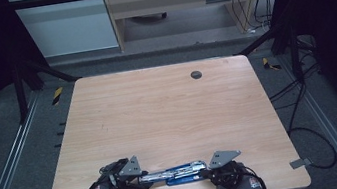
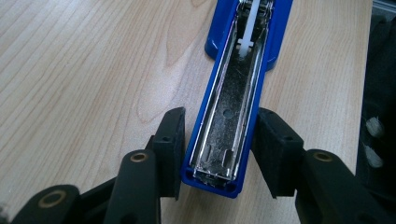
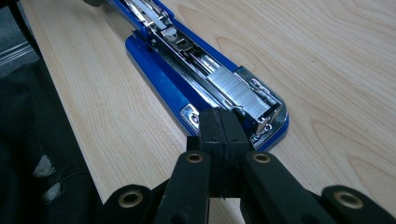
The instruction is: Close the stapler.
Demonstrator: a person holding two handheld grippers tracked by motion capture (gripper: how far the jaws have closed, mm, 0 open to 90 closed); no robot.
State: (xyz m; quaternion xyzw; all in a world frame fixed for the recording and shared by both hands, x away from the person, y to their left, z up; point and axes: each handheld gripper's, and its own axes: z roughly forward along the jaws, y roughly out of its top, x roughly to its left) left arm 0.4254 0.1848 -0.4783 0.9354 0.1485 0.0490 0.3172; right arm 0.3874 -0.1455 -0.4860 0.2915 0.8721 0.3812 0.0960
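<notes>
Right now the stapler lies swung open flat at the near table edge, btwn both grippers. Left gripper straddles the lid's tip w/ jaws apart, pads beside the blue walls, prob. not pressing yet. Right gripper, jaws shut together on nothing, rests at the base end by the staples. Step looks like loading; next: clamp the lid, fold it over.
</notes>
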